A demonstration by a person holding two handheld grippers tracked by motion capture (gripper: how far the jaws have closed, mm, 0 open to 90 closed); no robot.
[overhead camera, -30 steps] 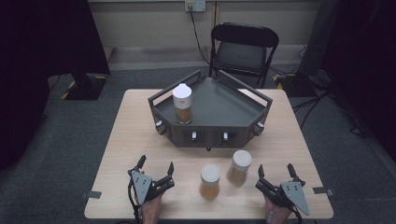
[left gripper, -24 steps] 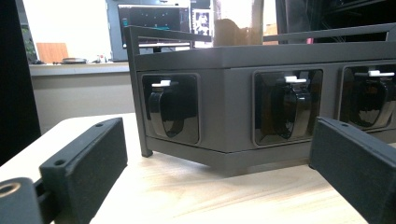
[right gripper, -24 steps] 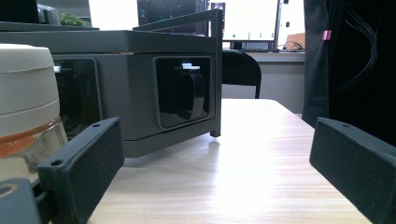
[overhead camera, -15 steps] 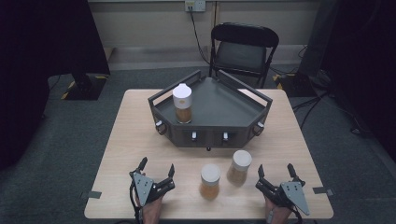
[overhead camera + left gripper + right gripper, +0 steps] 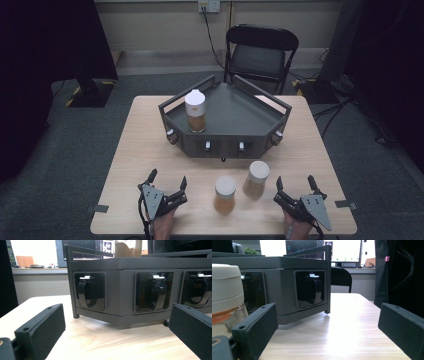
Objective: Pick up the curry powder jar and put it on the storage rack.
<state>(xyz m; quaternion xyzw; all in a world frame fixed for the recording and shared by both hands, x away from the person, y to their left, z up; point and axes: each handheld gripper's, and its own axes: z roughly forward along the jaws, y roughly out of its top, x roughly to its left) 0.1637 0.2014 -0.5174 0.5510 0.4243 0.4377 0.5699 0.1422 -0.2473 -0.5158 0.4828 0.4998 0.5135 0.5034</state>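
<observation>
Standing in the tray [image 5: 260,107]: one amber-filled jar [image 5: 195,111]; two jars [image 5: 225,195] outside; both hand-held grippers [image 5: 166,181] gape empty.

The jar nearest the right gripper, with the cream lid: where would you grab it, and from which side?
Probably around the glass body below the lid of that jar, coming in level from the right gripper. It stands upright, its round sides are free, and the other jar sits apart on its left.

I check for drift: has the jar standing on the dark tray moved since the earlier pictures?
No. The jar stands at the same spot near the left rail of the tray, as before.
</observation>
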